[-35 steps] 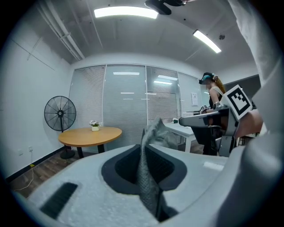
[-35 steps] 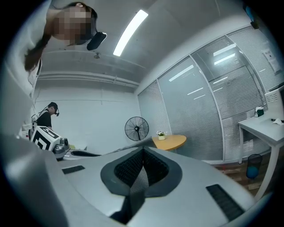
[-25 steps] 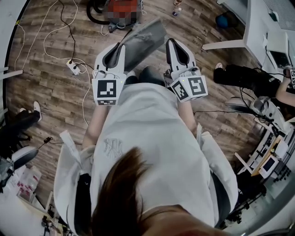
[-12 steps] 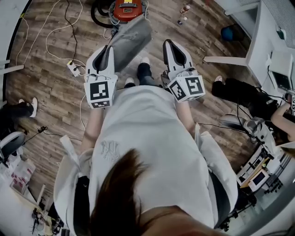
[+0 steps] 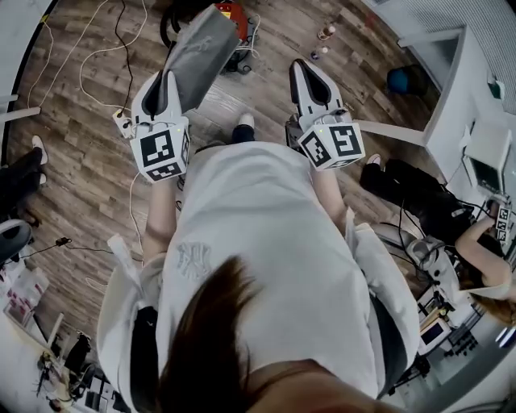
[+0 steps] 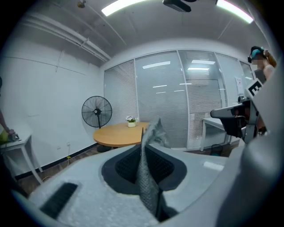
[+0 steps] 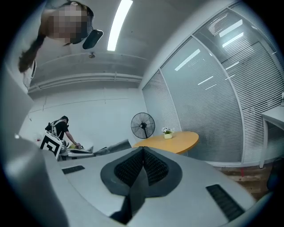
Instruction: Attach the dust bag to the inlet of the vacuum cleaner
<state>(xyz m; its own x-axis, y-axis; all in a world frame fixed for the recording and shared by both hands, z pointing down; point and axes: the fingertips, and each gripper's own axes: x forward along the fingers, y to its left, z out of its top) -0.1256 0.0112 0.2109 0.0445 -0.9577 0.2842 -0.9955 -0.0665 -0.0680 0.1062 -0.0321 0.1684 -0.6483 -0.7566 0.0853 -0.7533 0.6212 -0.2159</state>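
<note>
Dust bag (image 5: 197, 50) held up in the air just short of the vacuum cleaner (image 5: 234, 11), a flat grey sheet tilted toward it and covering its left part in the head view; contact between the two not to be made out. Clamped by its near edge between the fingers of the left gripper (image 5: 169, 81), nearly closed and pressing on the thin material, seen standing edge-on between the pads in the left gripper view. Right gripper (image 5: 305, 71) roughly level with the left one, right of the vacuum cleaner and short of it, fingers fully closed on nothing, apart from the bag. Black hose (image 5: 172, 14) looped at the vacuum cleaner's left side. On the wooden floor (image 5: 72, 89), left of the vacuum cleaner and nearer the person: a white power strip (image 5: 123, 121) with white cables (image 5: 89, 48) trailing in loops. Own shoe (image 5: 244, 123) planted on the floor directly short of the vacuum cleaner, between the two grippers. Two small bottles (image 5: 322, 34) standing just right of the vacuum cleaner. Farther right, a white desk (image 5: 451, 73) with a blue ball-like thing (image 5: 401, 81) beneath it. Well to the right and nearer, a seated person (image 5: 411, 189) in dark trousers. Shown only in the gripper views: a standing fan (image 6: 96, 111), a round wooden desk (image 6: 117, 134) carrying a small potted plant (image 6: 131, 120), and a glass wall with blinds (image 6: 168, 97) behind them.
</note>
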